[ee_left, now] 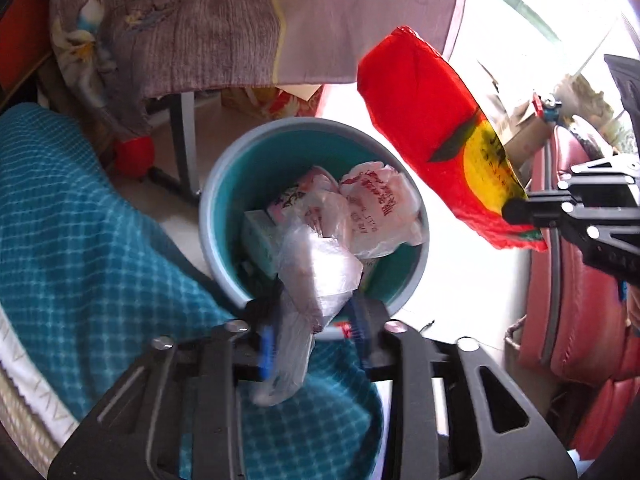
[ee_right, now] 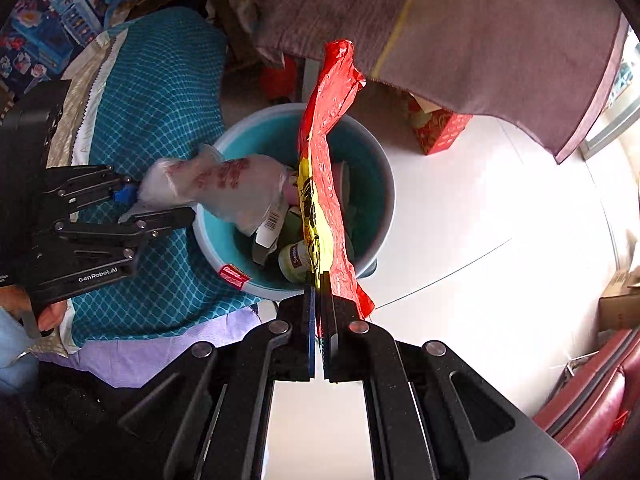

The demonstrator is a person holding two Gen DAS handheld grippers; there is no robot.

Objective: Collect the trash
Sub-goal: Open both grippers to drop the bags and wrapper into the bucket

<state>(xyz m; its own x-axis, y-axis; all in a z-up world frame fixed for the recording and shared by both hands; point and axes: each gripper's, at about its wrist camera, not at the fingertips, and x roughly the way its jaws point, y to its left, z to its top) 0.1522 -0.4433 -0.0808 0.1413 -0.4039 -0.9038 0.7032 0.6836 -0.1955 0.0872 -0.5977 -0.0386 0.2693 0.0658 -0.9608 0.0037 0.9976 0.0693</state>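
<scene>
A blue-grey trash bin point(ee_left: 224, 184) with a teal inside stands on the floor and holds bags and boxes; it also shows in the right wrist view point(ee_right: 380, 184). My left gripper point(ee_left: 316, 304) is open at the bin's near rim, with a clear plastic bag point(ee_left: 316, 272) loose between its fingers and draping into the bin; the bag also shows in the right wrist view point(ee_right: 224, 184). My right gripper point(ee_right: 319, 280) is shut on a red and yellow snack wrapper point(ee_right: 320, 168) and holds it over the bin. The wrapper point(ee_left: 432, 128) shows at the right in the left wrist view.
A teal checked bedspread point(ee_left: 72, 216) lies left of the bin. A brown cloth point(ee_left: 200, 28) hangs over a table behind it. A red box point(ee_right: 440, 128) stands on the white floor point(ee_right: 480, 240). Red cushioned furniture point(ee_left: 576, 280) is at the right.
</scene>
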